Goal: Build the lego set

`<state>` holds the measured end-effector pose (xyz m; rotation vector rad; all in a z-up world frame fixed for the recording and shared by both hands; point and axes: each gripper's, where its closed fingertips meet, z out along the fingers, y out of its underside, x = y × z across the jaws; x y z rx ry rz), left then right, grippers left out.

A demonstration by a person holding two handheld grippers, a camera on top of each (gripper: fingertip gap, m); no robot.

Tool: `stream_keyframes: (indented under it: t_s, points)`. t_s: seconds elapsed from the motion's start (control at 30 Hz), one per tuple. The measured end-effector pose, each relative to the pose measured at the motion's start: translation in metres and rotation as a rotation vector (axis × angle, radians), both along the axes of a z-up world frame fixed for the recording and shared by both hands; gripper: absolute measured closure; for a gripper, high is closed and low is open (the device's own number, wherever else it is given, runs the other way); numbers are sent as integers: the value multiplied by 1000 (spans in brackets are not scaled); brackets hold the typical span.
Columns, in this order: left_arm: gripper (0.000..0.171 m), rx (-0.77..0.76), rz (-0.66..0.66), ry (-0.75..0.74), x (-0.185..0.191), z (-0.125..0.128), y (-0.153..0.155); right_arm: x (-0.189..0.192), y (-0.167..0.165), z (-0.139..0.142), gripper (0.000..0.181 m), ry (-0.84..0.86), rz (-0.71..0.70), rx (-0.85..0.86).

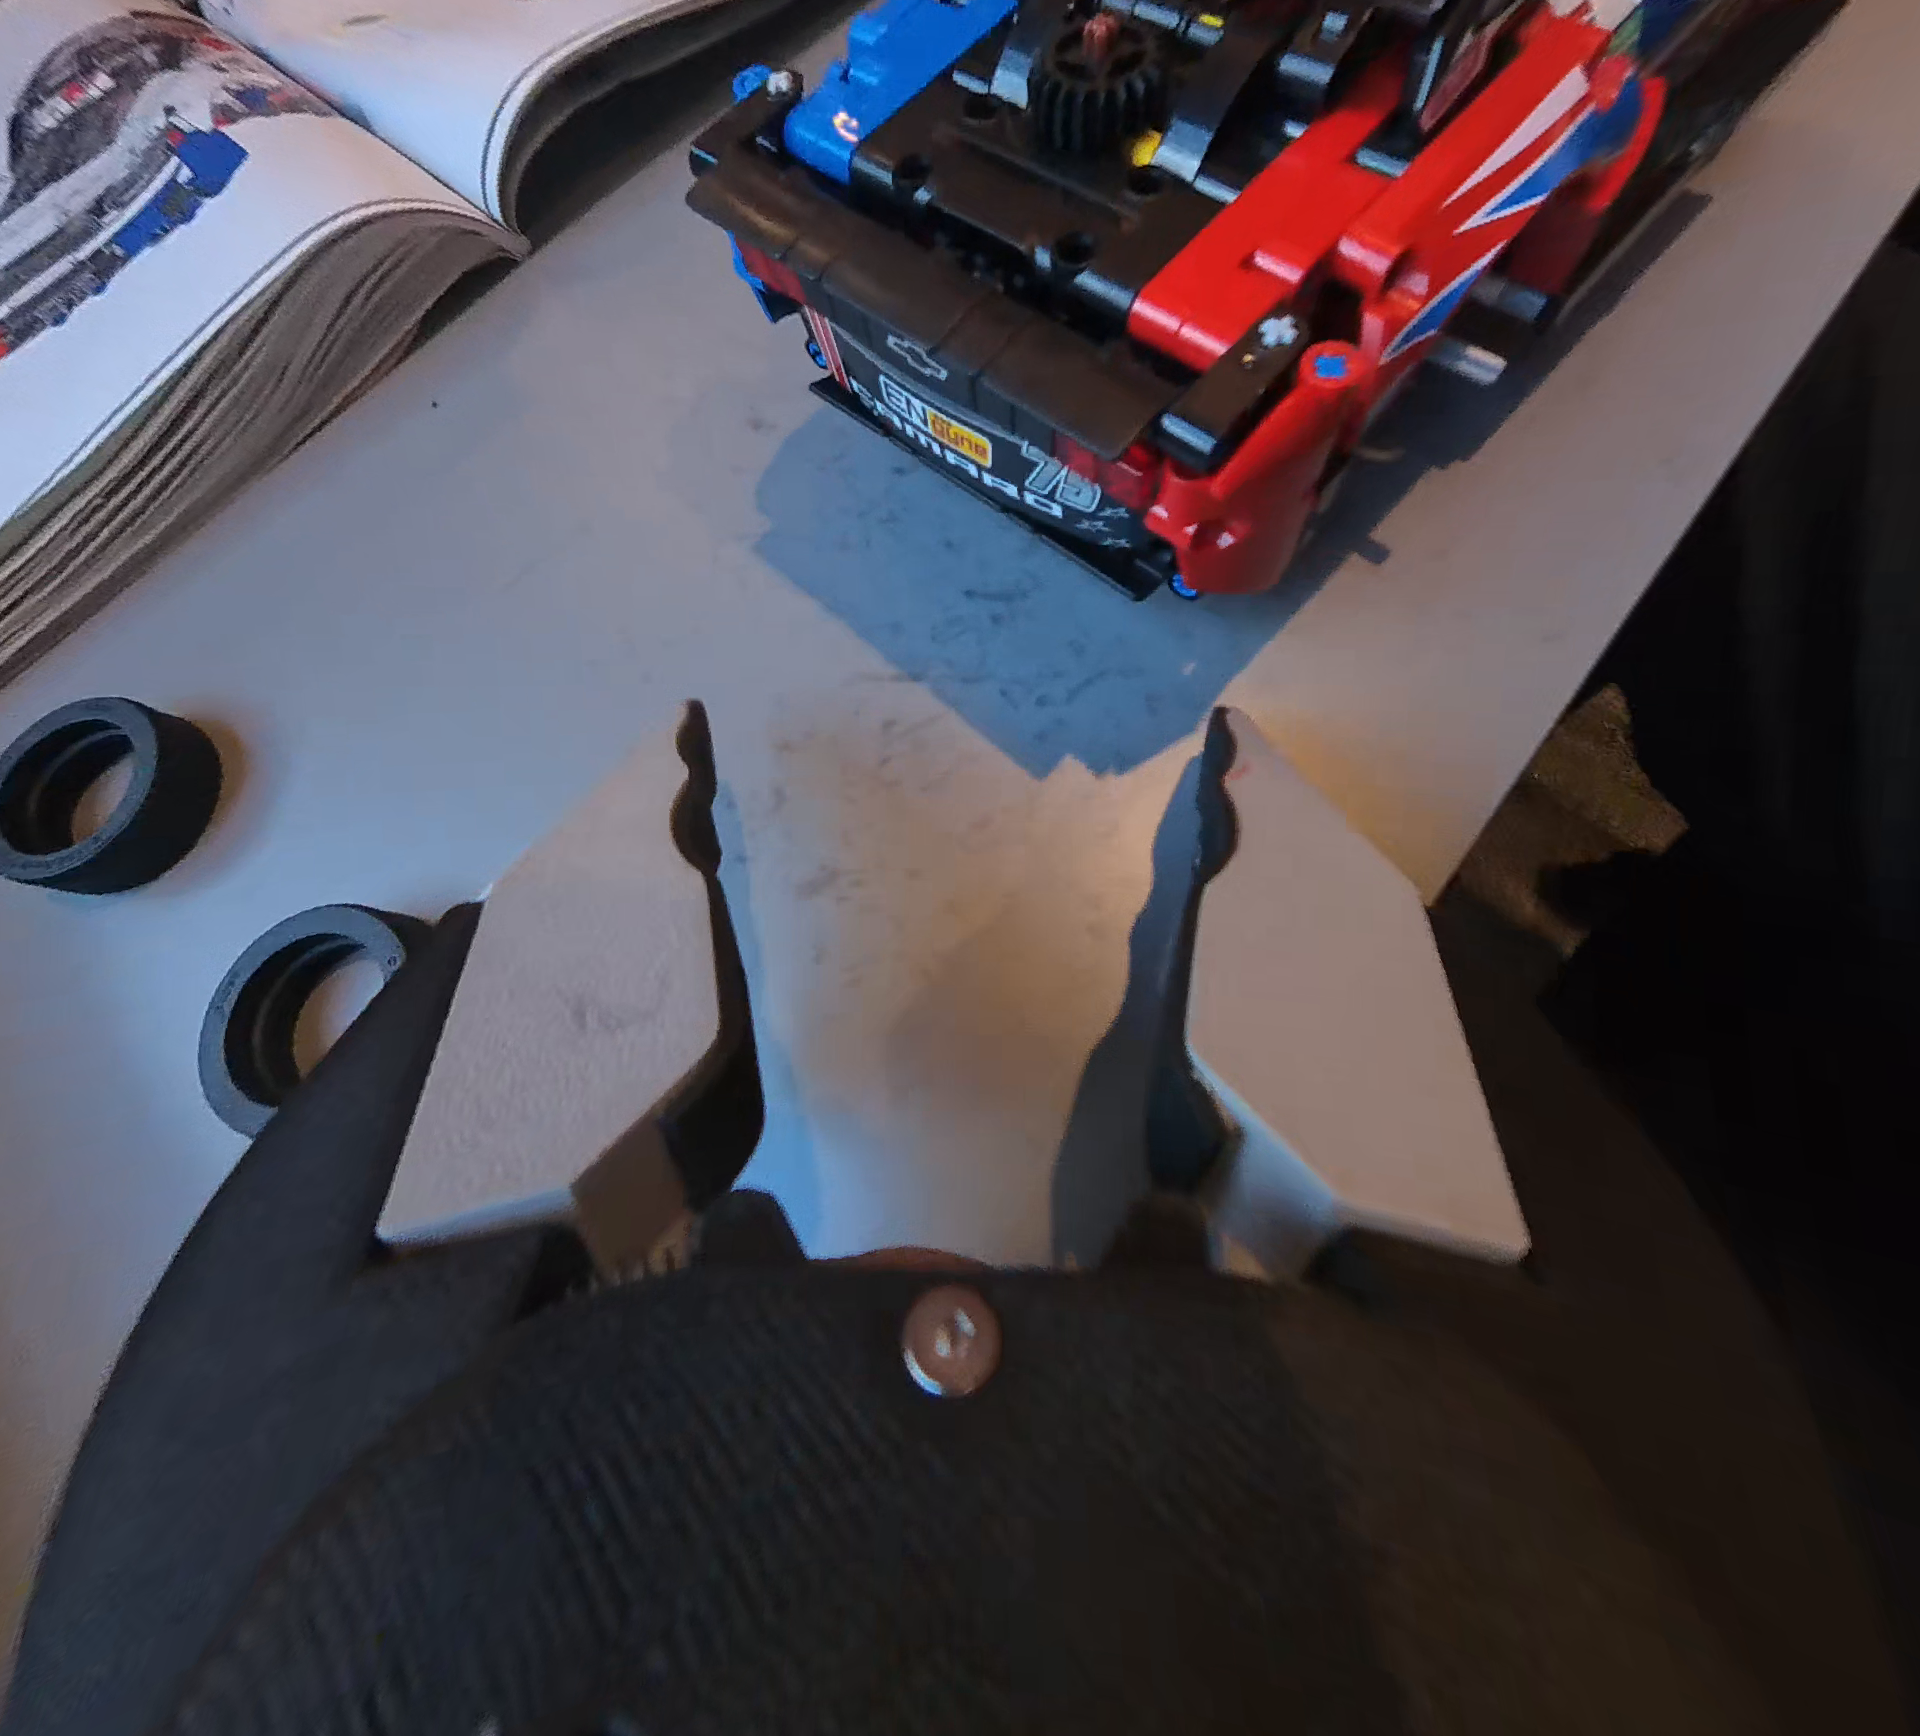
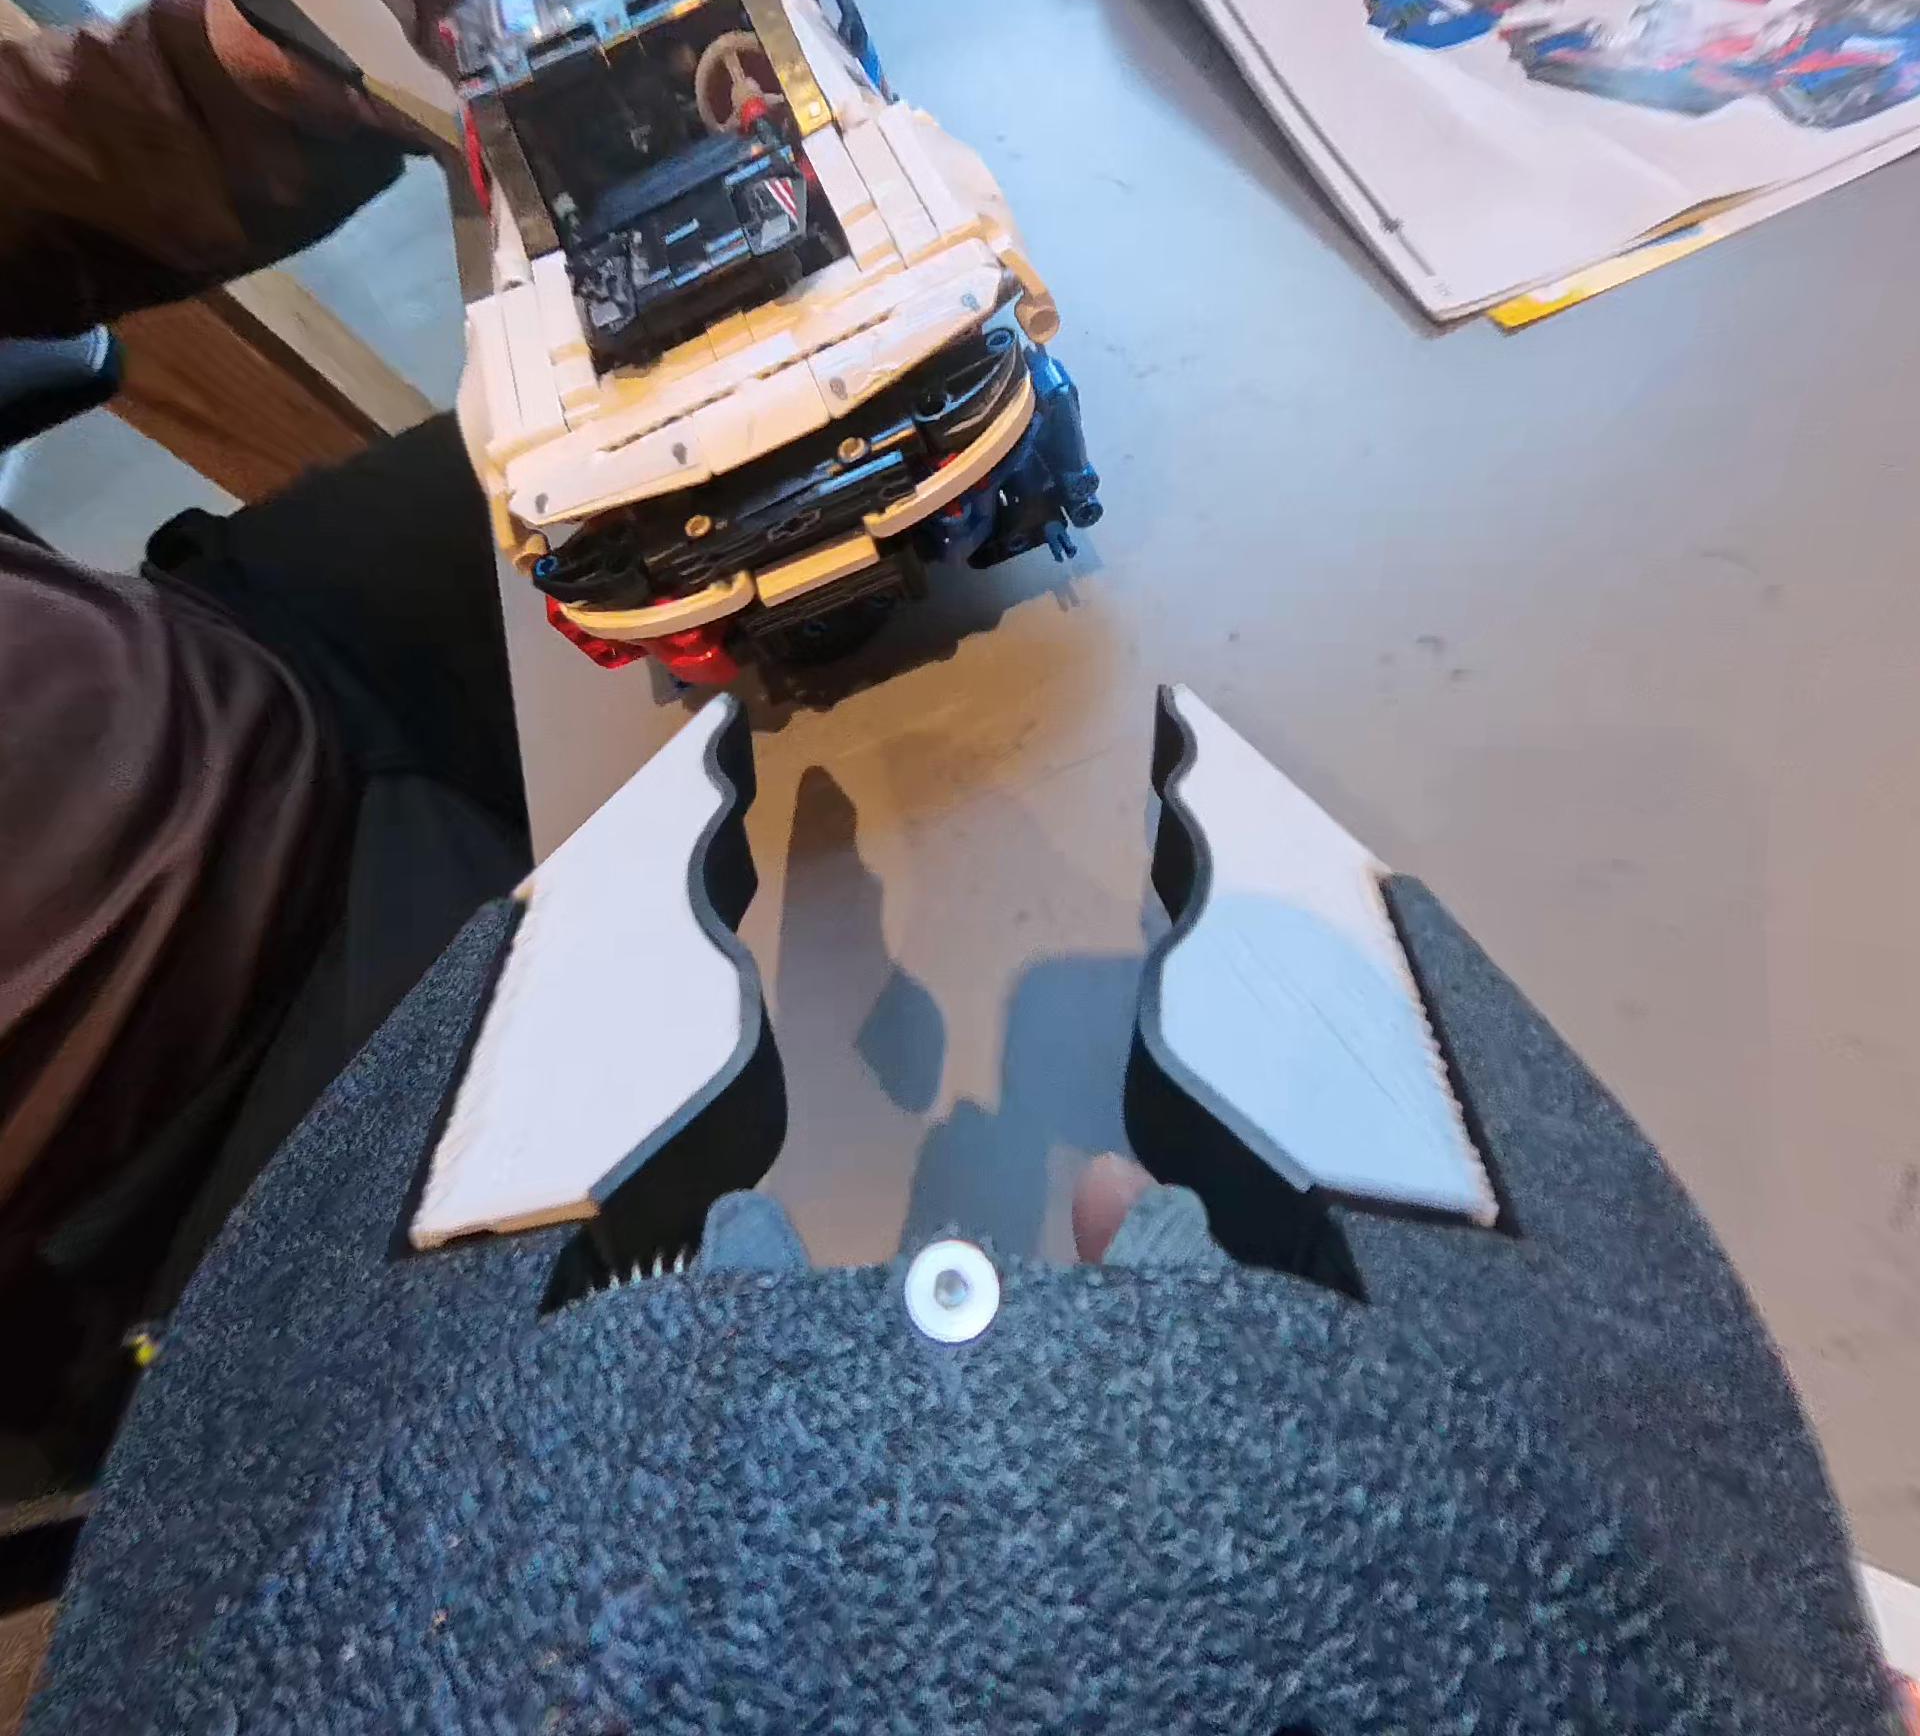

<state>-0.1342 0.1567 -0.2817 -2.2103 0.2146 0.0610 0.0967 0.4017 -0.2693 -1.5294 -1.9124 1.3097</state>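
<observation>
My left fingers [image 1: 961, 741] are hanging apart, facing the car's [image 1: 1195, 232] red-and-blue rear and two loose tyres [image 1: 104, 793] on the surface [image 1: 520, 543]. My right fingers [image 2: 951, 720], likewise apart, are facing its white nose, the open booklet [image 2: 1507, 76] lying beyond.

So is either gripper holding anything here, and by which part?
Nothing is held. The left gripper and right gripper are both open, short of the lego car.

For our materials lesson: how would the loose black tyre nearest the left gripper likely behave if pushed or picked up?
The tyre is a hollow ring with no hub, so probably light and squashy. Tipped onto its tread it may roll across the table. Its matte rubber looks grippy.
</observation>
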Motion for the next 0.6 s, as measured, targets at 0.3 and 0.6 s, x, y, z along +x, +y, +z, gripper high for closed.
stream_keyframes:
  t_s: [0.3, 0.6]
  points:
    - [107, 238, 131, -13, -12, 26, -9, -2, 9, 2, 108, 10, -60, -1]
    - [114, 243, 64, -123, -6, 28, -10, -6, 18, -1, 119, 1, -133, 17]
